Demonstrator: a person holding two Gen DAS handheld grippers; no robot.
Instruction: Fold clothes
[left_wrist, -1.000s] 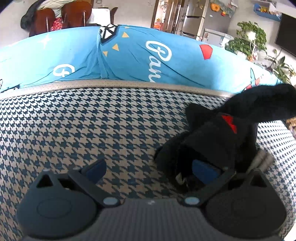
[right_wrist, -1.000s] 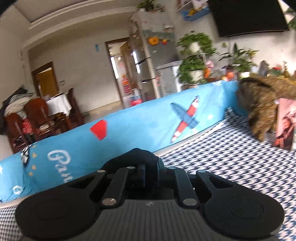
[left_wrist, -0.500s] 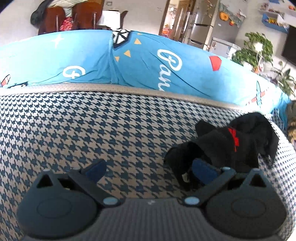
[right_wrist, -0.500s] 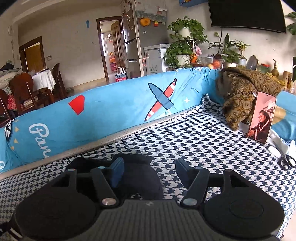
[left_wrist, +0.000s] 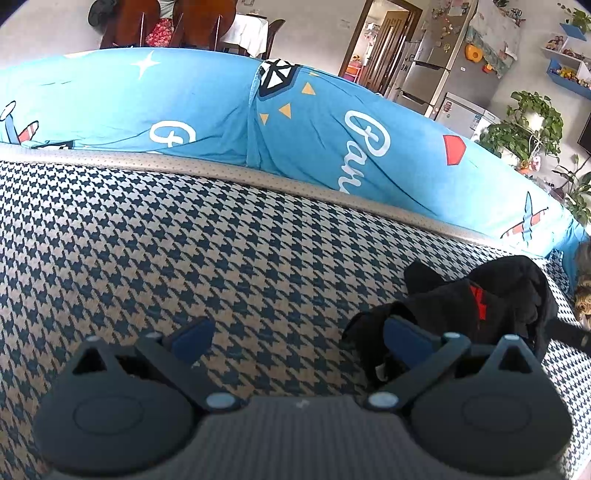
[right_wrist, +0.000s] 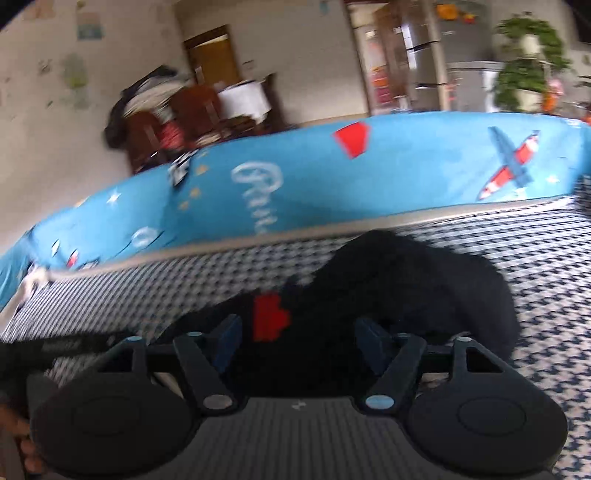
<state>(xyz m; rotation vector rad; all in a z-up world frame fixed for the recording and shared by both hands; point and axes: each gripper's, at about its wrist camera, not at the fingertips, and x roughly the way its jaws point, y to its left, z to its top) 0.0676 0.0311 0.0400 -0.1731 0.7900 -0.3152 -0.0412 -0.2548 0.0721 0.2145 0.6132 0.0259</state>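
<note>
The houndstooth cushion (left_wrist: 221, 258) fills most of the ground ahead of both tongs, with the blue printed cover (left_wrist: 332, 147) rising along its far edge. On it the black garment (left_wrist: 480, 306) lies bunched in a loose heap, its red patch (right_wrist: 269, 317) showing, so by my reading the folding is barely begun: the cloth needs spreading flat before any crease can be laid. The left gripper (left_wrist: 299, 334) stands wide apart with bare cushion between its pads; the heap sits at its right finger, which lies against the cloth's near edge, gripping nothing. The right gripper (right_wrist: 297, 338) has just been opening its jaws; they now stand well spread, the garment directly ahead and between them, unclamped.
</note>
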